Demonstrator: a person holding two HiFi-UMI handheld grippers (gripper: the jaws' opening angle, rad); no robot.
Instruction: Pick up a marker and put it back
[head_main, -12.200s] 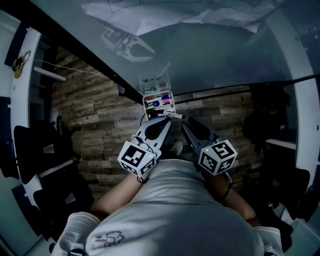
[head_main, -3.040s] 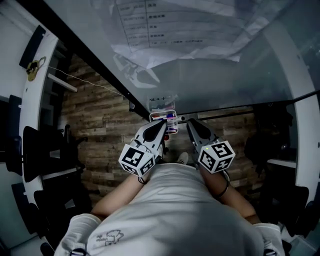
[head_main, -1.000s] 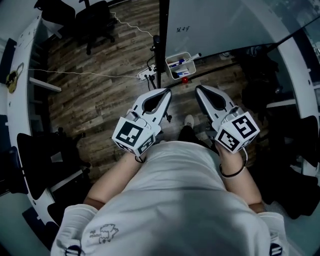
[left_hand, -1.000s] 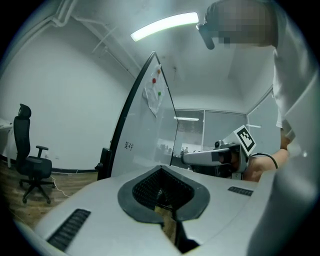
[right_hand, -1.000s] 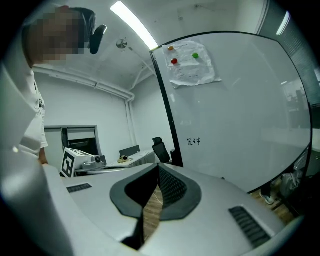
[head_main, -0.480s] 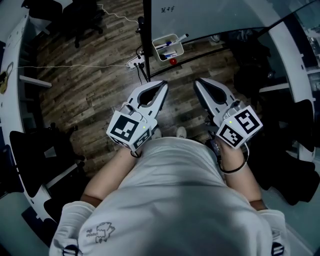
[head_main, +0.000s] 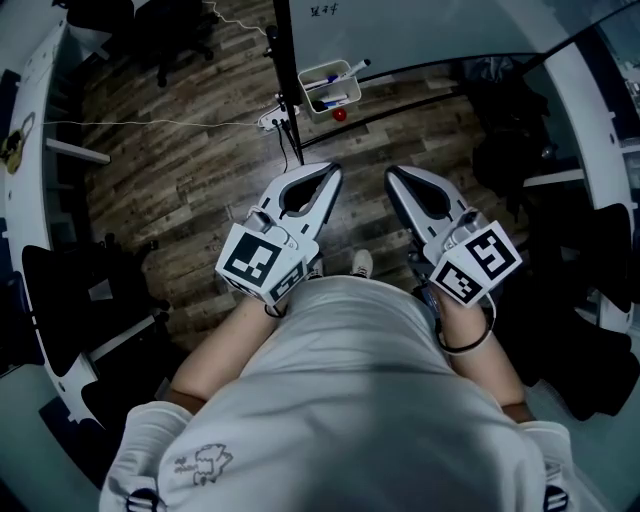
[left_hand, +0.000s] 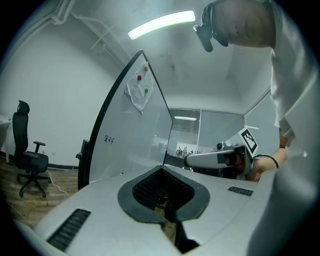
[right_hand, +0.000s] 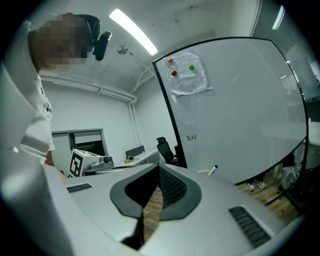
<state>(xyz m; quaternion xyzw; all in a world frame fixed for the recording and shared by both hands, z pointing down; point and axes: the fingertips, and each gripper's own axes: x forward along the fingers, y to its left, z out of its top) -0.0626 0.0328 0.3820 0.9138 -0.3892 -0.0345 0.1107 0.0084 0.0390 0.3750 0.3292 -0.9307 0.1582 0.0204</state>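
A white marker tray (head_main: 328, 85) hangs at the bottom edge of the whiteboard (head_main: 420, 30), far ahead of me. It holds a few markers, and one marker (head_main: 355, 67) sticks out over its right side; that same marker (right_hand: 212, 170) shows in the right gripper view. My left gripper (head_main: 330, 172) and right gripper (head_main: 392, 175) hang side by side over the wooden floor, well short of the tray. Both are shut with nothing in them. Their jaws meet in the left gripper view (left_hand: 161, 172) and the right gripper view (right_hand: 159, 167).
A red magnet (head_main: 340, 114) sits just below the tray. The whiteboard's black post (head_main: 283, 80) and a cable (head_main: 150, 125) lie left of it. An office chair (left_hand: 27, 155) stands at the left, dark furniture (head_main: 520, 120) at the right. Papers with magnets (right_hand: 187, 72) hang on the board.
The tray and whiteboard have slid farther away and upward in the head view as I backed off. A marker lay by the gripper tips 12 seconds ago; both grippers now hold nothing.
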